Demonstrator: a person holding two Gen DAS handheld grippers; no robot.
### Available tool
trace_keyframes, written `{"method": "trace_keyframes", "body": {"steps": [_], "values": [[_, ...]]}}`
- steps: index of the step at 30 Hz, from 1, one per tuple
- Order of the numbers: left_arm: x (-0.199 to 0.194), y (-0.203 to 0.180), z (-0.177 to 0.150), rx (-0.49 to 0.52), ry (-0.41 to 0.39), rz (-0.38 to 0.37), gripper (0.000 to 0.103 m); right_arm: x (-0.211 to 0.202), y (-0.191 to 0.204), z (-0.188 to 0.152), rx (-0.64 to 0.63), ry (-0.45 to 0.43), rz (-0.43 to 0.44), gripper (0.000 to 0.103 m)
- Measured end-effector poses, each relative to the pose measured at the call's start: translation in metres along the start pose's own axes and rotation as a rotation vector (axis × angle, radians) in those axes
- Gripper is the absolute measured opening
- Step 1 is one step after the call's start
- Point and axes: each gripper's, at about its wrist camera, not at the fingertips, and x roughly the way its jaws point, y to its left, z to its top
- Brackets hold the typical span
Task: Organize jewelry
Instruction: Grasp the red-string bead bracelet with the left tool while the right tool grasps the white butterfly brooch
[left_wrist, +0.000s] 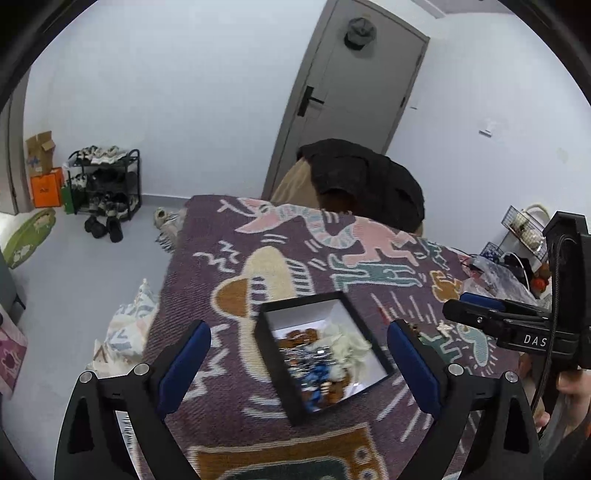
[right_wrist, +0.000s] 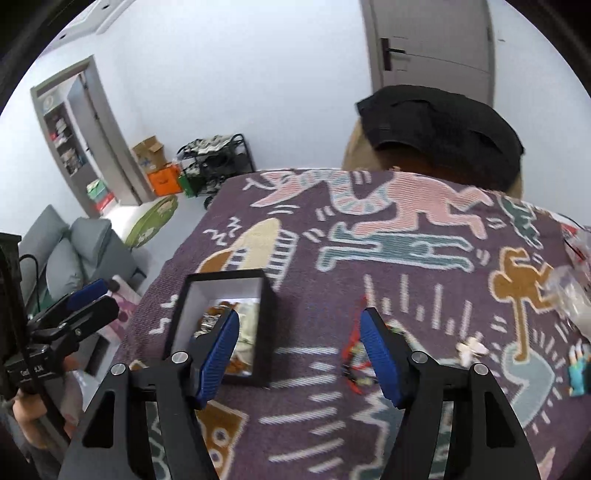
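Observation:
A black box with a white inside (left_wrist: 284, 373) stands on the purple patterned cloth and holds a heap of jewelry (left_wrist: 317, 362); it also shows in the right wrist view (right_wrist: 267, 317). My left gripper (left_wrist: 299, 350) is open, with its fingers either side of the box and above it. My right gripper (right_wrist: 299, 339) is open and empty above the cloth, just right of the box. A red and dark piece of jewelry (right_wrist: 356, 365) lies by its right finger. A small pale piece (right_wrist: 471, 349) and a teal piece (right_wrist: 578, 373) lie further right.
The patterned cloth (left_wrist: 236, 258) covers a table. A chair draped with a black jacket (left_wrist: 369, 177) stands at the far edge. Clear plastic bags (right_wrist: 569, 291) and a wire basket (left_wrist: 524, 225) are at the right. A shoe rack (left_wrist: 105, 181) stands by the wall.

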Motion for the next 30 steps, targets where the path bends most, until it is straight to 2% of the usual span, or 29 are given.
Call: {"method": "trace_keyframes", "body": {"steps": [12, 15, 17, 20, 22, 26, 30], "values": [[0.022, -0.073, 0.003, 0.135, 0.044, -0.02, 0.095, -0.031, -0.073, -0.016, 0.132, -0.032, -0.03, 0.067], [0.031, -0.09, 0.003, 0.168, 0.064, -0.034, 0.083, -0.037, -0.088, -0.022, 0.158, -0.045, -0.04, 0.067], [0.039, -0.098, 0.003, 0.171, 0.089, -0.043, 0.069, -0.04, -0.097, -0.026, 0.174, -0.051, -0.047, 0.067], [0.054, -0.11, 0.001, 0.18, 0.132, -0.058, 0.053, -0.044, -0.109, -0.03, 0.198, -0.055, -0.052, 0.067], [0.062, -0.118, 0.0, 0.192, 0.152, -0.064, 0.047, -0.045, -0.116, -0.033, 0.204, -0.061, -0.06, 0.065], [0.079, -0.132, -0.001, 0.212, 0.198, -0.064, 0.031, -0.045, -0.129, -0.039, 0.224, -0.049, -0.061, 0.051], [0.097, -0.144, 0.0, 0.224, 0.242, -0.062, 0.029, -0.043, -0.14, -0.045, 0.237, -0.047, -0.059, 0.045]]}}
